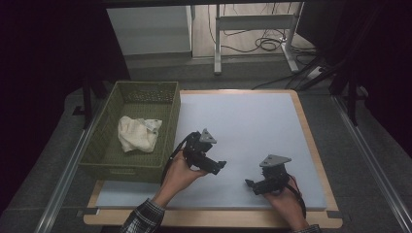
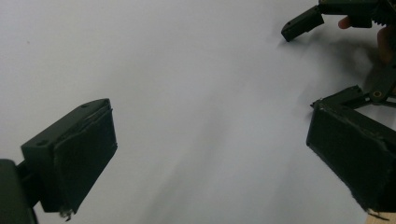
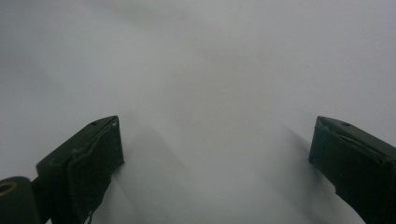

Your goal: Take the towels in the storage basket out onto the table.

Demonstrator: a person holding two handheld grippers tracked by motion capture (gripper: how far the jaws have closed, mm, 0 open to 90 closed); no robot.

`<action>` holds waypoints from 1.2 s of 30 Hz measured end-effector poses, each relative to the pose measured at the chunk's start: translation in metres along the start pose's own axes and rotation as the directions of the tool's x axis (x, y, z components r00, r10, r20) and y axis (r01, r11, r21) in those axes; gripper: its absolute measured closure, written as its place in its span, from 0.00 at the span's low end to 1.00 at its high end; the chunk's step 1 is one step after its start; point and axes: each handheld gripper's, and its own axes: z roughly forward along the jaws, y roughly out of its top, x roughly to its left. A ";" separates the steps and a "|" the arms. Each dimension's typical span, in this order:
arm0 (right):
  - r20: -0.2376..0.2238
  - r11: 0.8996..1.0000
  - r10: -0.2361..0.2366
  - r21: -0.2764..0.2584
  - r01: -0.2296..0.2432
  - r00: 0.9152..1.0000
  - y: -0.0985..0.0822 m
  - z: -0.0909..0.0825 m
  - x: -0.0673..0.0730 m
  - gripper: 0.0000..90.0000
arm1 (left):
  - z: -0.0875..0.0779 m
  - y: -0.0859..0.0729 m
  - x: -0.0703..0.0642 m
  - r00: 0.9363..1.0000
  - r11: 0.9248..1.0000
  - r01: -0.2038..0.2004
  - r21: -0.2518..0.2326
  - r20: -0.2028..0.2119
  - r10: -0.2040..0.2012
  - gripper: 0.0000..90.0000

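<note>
Left tool (image 1: pixel 219 166) and right tool (image 1: pixel 249 183) both gape wide, tips pointing toward each other.

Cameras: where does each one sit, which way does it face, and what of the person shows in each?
High view: above the person's side, looking forward and down at the mat, the basket with a cloth; both hands with left gripper and right gripper.
Left gripper view: on the left gripper, jaws wide apart, facing the mat; right gripper at the top right.
Right gripper view: on the right gripper, jaws apart, facing bare mat.
Shared: all show the mat.
</note>
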 end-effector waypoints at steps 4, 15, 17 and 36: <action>0.001 1.000 0.001 -0.002 -0.001 1.000 0.000 0.000 0.000 0.03 | -0.006 0.005 0.004 1.000 1.000 0.003 -0.004 -0.008 -0.003 0.02; 0.001 1.000 0.001 -0.002 -0.001 1.000 0.000 0.000 0.000 0.03 | -0.026 0.012 0.026 0.998 1.000 0.019 0.007 -0.063 -0.019 0.02; 0.000 1.000 0.001 -0.002 -0.001 1.000 0.000 0.000 0.000 0.03 | -0.028 0.012 0.031 0.997 1.000 0.025 0.008 -0.075 -0.024 0.02; 0.001 1.000 0.001 -0.004 -0.001 1.000 0.000 0.000 0.000 0.03 | -0.056 -0.003 0.088 0.976 0.993 0.106 0.057 -0.197 -0.093 0.03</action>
